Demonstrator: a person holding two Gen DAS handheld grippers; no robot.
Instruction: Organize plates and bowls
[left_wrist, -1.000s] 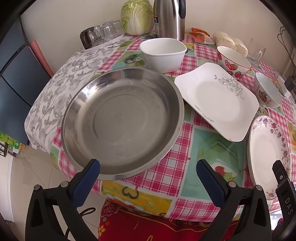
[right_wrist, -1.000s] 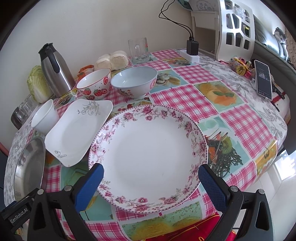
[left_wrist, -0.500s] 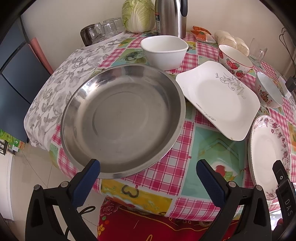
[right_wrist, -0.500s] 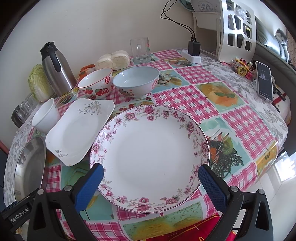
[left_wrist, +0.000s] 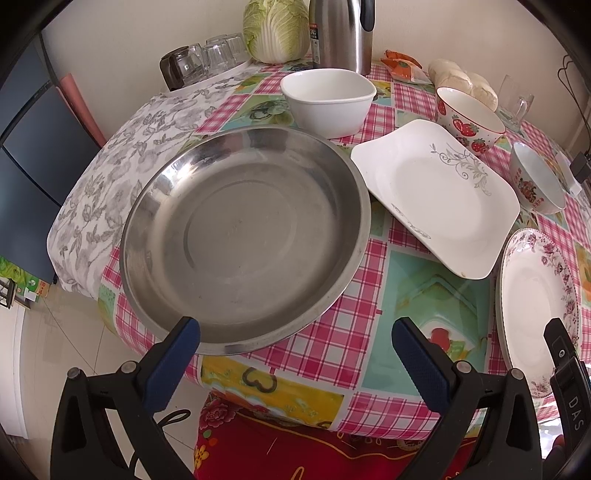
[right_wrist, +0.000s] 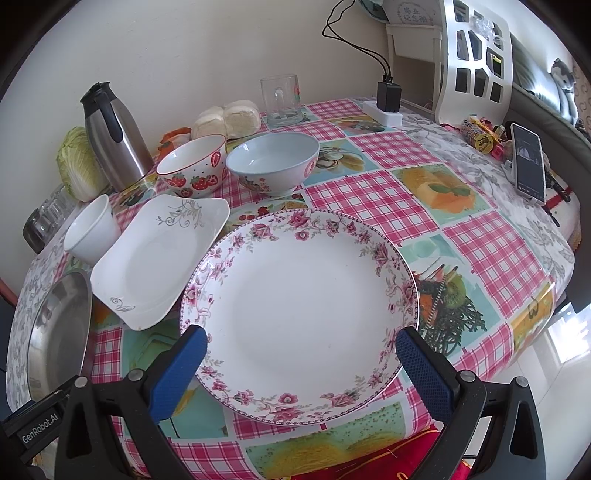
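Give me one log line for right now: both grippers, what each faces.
left hand-held gripper: open, facing steel pan | right hand-held gripper: open, facing floral plate | nothing held | stacking not begun

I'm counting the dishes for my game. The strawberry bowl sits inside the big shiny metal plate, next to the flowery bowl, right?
Not quite. The strawberry bowl sits on the tablecloth, not inside the metal plate, which is empty in the left wrist view. The rest holds: the right wrist view shows it right next to the flowery bowl.
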